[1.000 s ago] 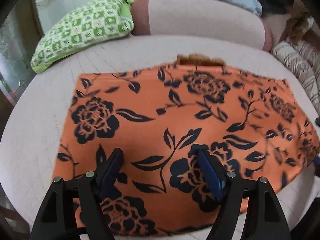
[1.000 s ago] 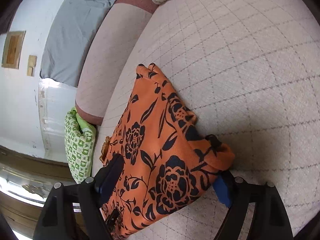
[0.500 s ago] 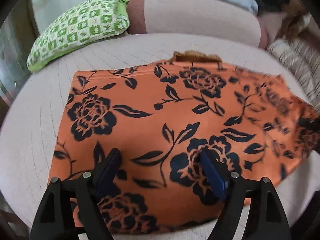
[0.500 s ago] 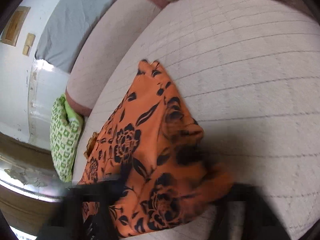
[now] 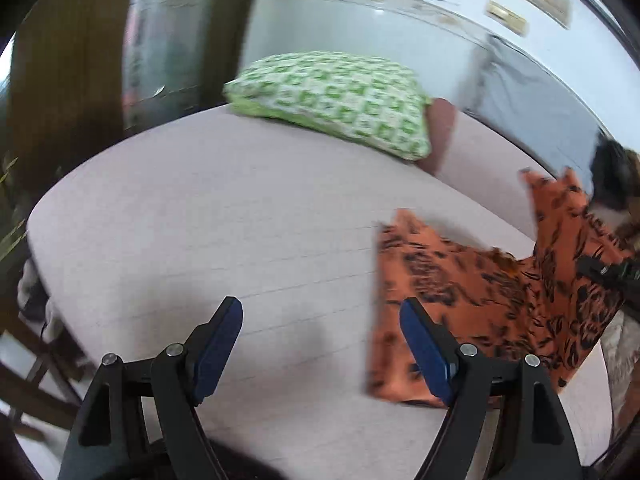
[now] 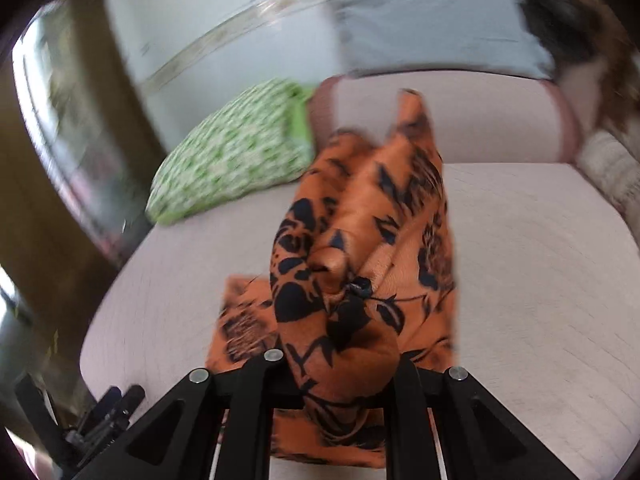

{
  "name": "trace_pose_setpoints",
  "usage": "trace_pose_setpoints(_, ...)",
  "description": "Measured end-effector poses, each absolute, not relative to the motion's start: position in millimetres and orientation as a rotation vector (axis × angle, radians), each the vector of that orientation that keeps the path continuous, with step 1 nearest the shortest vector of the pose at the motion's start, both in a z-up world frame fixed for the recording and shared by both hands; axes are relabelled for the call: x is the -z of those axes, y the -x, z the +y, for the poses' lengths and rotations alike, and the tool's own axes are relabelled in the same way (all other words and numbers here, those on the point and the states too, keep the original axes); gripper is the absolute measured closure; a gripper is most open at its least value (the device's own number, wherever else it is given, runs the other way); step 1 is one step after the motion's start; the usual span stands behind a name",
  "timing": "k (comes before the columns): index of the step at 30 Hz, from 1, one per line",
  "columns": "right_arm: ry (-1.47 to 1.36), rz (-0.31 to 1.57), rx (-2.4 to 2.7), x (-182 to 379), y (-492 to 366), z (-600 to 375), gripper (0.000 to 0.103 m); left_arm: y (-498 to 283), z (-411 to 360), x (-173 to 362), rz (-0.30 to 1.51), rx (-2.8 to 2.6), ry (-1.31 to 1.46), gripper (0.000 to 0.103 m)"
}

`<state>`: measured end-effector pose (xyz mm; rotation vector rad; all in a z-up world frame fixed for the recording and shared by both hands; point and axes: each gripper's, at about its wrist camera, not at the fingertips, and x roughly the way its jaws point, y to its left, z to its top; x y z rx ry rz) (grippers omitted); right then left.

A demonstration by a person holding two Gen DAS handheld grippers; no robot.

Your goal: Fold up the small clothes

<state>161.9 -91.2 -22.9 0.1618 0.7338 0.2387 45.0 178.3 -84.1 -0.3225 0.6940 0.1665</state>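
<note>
An orange garment with black flowers (image 5: 480, 292) lies on the pale pink sofa seat (image 5: 200, 220), its right end lifted. My left gripper (image 5: 320, 340) is open and empty, above bare seat just left of the garment. My right gripper (image 6: 336, 364) is shut on a bunched part of the garment (image 6: 360, 240) and holds it raised above the seat; the fabric hides the pads. The rest of the garment hangs and trails onto the seat. The right gripper also shows in the left wrist view (image 5: 608, 272) at the far right, blurred.
A green and white checked cushion (image 5: 336, 96) lies at the back of the seat, also in the right wrist view (image 6: 232, 164). The sofa backrest (image 6: 440, 116) runs behind. A patterned cushion (image 6: 608, 168) sits at the right. Dark wooden furniture (image 5: 60, 80) stands to the left.
My right gripper closed on the garment's end and lifted it, bunching the fabric. My left gripper swung left off the garment and stands over bare seat.
</note>
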Motion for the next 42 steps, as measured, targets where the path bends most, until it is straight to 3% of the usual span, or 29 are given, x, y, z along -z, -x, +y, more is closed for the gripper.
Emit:
trace_pose_setpoints(6,-0.016,1.022,-0.293,128,-185,-15,0.089,-45,195,111,0.748,-0.148,0.409,0.021)
trace_pose_setpoints(12,-0.005,0.899,-0.33,70,-163,-15,0.089,-45,197,110,0.722,-0.137,0.427,0.021)
trace_pose_setpoints(15,-0.015,0.902,-0.363,74,-152,-7,0.089,-41,197,107,0.711,-0.134,0.425,0.021)
trace_pose_setpoints(17,0.012,0.95,-0.425,106,-150,4,0.083,-40,197,106,0.712,-0.138,0.42,0.021)
trace_pose_setpoints(19,-0.006,1.033,-0.484,132,-152,6,0.046,-40,194,104,0.717,-0.127,0.409,0.021)
trace_pose_setpoints(22,-0.172,0.962,-0.552,113,-138,-21,0.032,-38,184,95,0.713,-0.08,0.391,0.021)
trace_pose_setpoints(26,-0.348,0.851,-0.496,93,-111,-91,0.027,-42,159,84,0.733,0.034,0.423,0.021)
trace_pose_setpoints(34,-0.569,0.835,-0.424,110,-90,-169,0.026,-69,92,92,0.862,0.143,0.405,0.021)
trace_pose_setpoints(35,-0.579,0.832,-0.428,108,-95,-173,0.026,-74,86,95,0.876,0.144,0.39,0.027)
trace_pose_setpoints(36,-0.583,0.829,-0.428,108,-104,-176,0.026,-84,80,98,0.9,0.157,0.37,0.041)
trace_pose_setpoints(37,-0.586,0.828,-0.428,110,-106,-175,0.026,-93,75,100,0.94,0.164,0.343,0.083)
trace_pose_setpoints(38,-0.589,0.827,-0.438,110,-107,-177,0.026,-100,75,102,0.968,0.175,0.358,0.089)
trace_pose_setpoints(42,-0.599,0.83,-0.456,111,-107,-179,0.026,-94,91,89,0.896,0.189,0.429,0.09)
